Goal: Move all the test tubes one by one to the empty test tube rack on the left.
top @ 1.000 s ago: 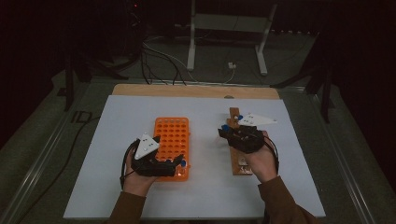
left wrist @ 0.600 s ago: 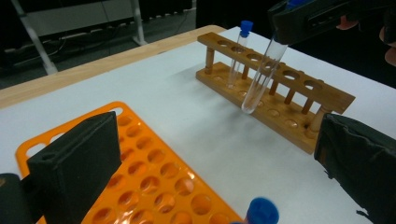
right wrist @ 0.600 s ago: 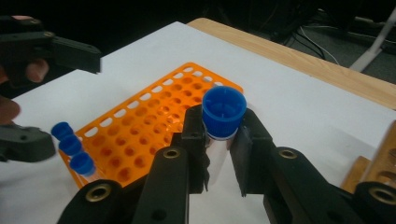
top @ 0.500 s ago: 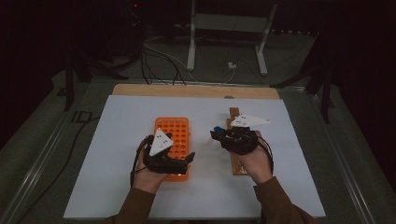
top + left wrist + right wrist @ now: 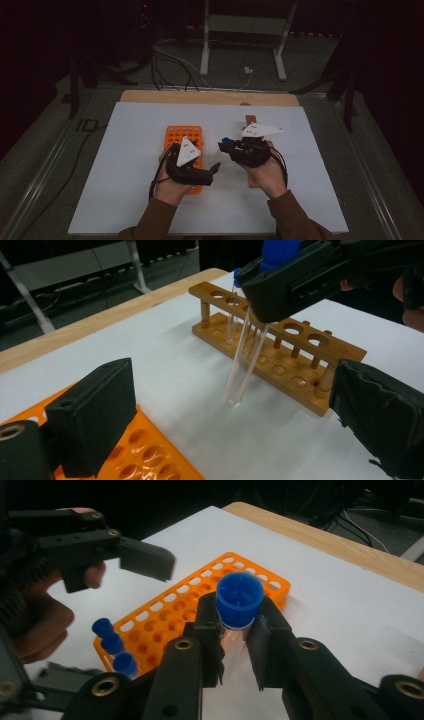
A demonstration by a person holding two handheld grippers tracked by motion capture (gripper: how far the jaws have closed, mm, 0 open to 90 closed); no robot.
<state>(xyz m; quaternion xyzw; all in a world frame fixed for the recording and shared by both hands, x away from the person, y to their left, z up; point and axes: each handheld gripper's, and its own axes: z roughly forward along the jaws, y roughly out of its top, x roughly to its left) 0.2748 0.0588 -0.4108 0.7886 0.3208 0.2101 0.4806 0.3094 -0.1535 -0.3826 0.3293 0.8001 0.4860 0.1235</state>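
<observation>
tube: clear test tube (image 5: 243,360) with a blue cap (image 5: 240,595), held up off the white sheet, tilted, hanging in the gap between the two racks, bottom end touching nothing

right gripper: right gripper (image 5: 239,630) is clamped on the tube just under the cap, jaws pinching the neck from both sides

what changed: compared with a second ago both hands have slid in toward each other; the tube was over by the wooden rack (image 5: 280,345) and now it's out over bare sheet, heading toward the left hand

left gripper: left gripper (image 5: 216,169) is wide apart with nothing in it; its jaws have just been closing a touch, but no thing sits between the pads yet. It points across at the tube from over the orange rack (image 5: 176,135)

orange rack: mostly free holes, three blue-capped tubes (image 5: 114,645) parked at one end

wooden rack: one clear tube (image 5: 231,315) standing in a far hole, the rest look free

my read: looks like a handover, or a move into the orange rack. Left still has to line up on the glass before the right lets go

watch out: thin glass, tilted, so a sloppy grab could knock it loose
</observation>
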